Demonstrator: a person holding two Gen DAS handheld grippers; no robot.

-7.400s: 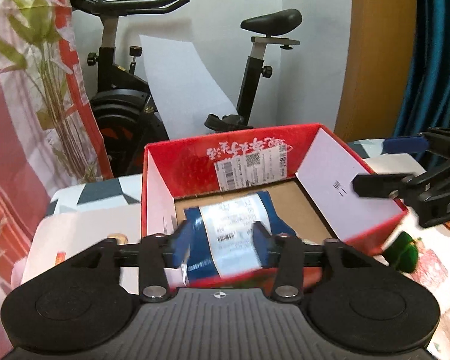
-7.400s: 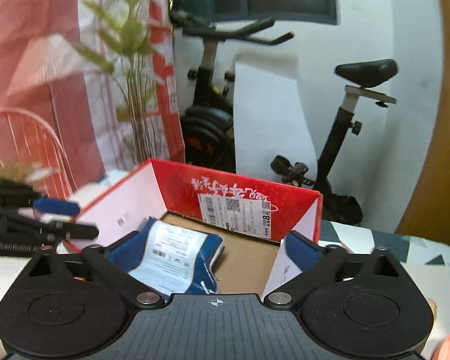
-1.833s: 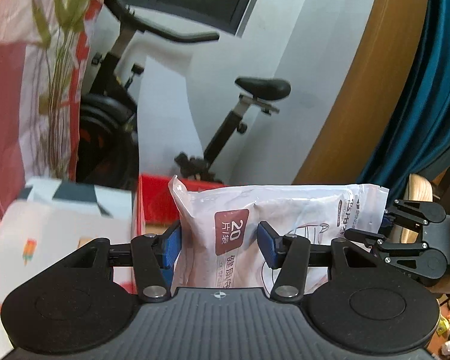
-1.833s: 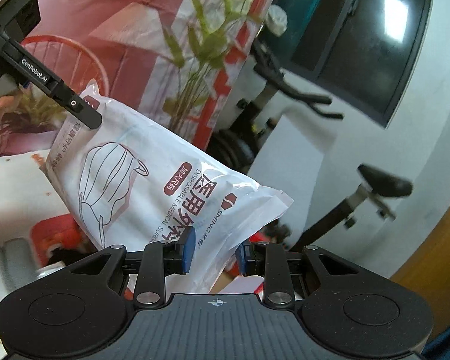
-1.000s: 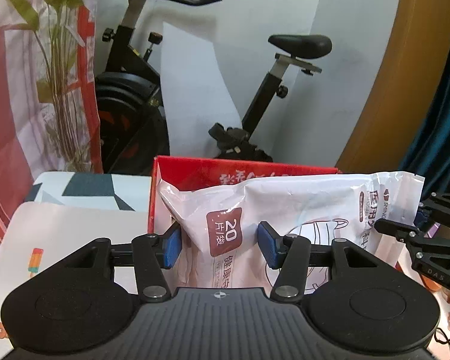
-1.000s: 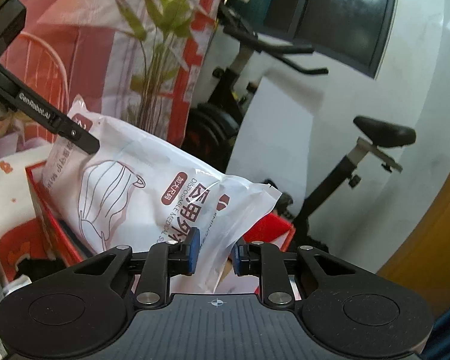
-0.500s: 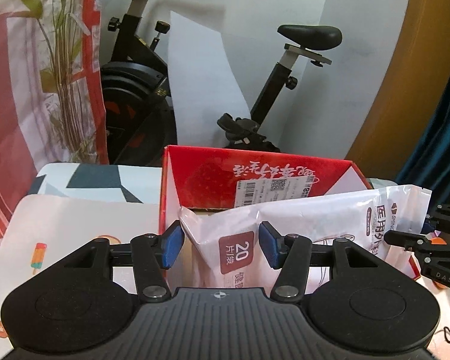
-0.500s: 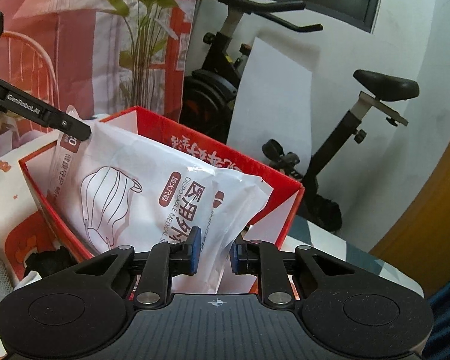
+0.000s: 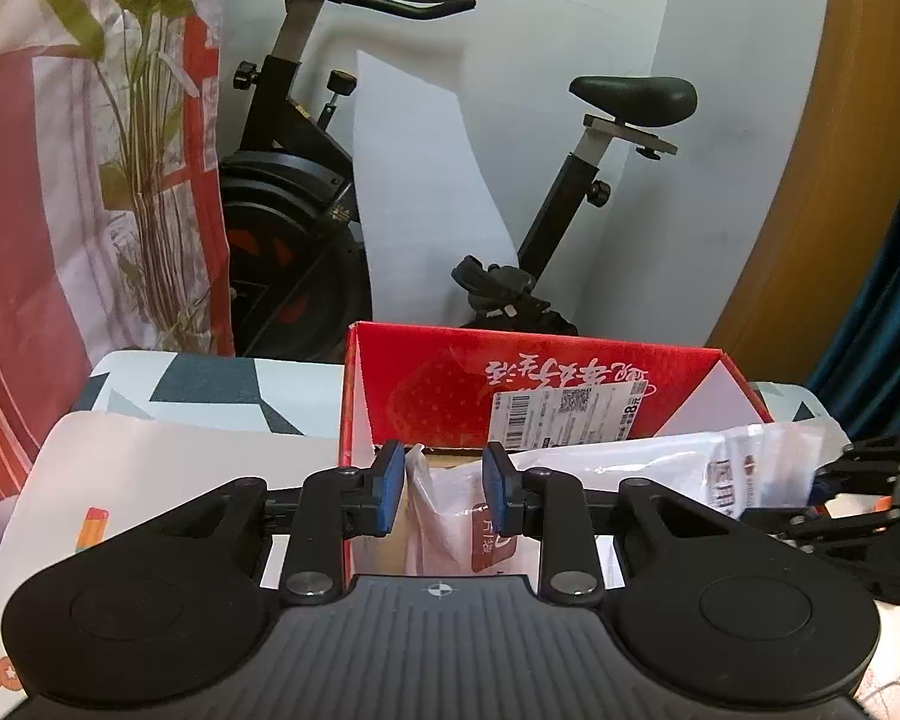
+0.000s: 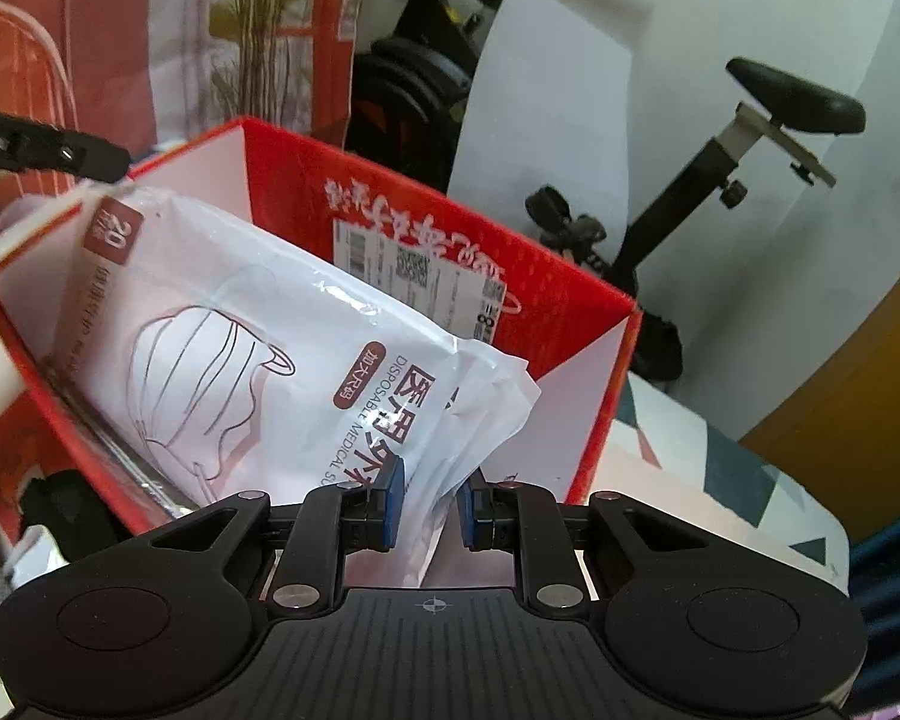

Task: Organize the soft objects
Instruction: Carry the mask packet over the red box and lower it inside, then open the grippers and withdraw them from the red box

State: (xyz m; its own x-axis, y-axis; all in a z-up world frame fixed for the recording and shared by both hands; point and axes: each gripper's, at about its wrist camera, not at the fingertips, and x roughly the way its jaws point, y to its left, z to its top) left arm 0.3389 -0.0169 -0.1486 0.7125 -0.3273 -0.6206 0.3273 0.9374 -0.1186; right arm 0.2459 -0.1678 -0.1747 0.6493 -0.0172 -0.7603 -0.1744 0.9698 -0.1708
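Note:
A white plastic pack of disposable masks lies slanted inside the open red cardboard box. My right gripper is shut on the pack's near right end, at the box's front rim. My left gripper holds the pack's other end between its blue pads, low at the box's left front corner. In the right wrist view the left gripper's finger shows above the pack's far left corner. The right gripper also shows at the right edge of the left wrist view.
The box stands on a table with a patterned cloth. An exercise bike and a white board stand behind it. A plant and red-white fabric are at the left. A dark object lies left of the box.
Both grippers have lowered the mask pack down into the red box; it now sits deeper, below the rim on the left side. Earlier, a blue pack went into the box.

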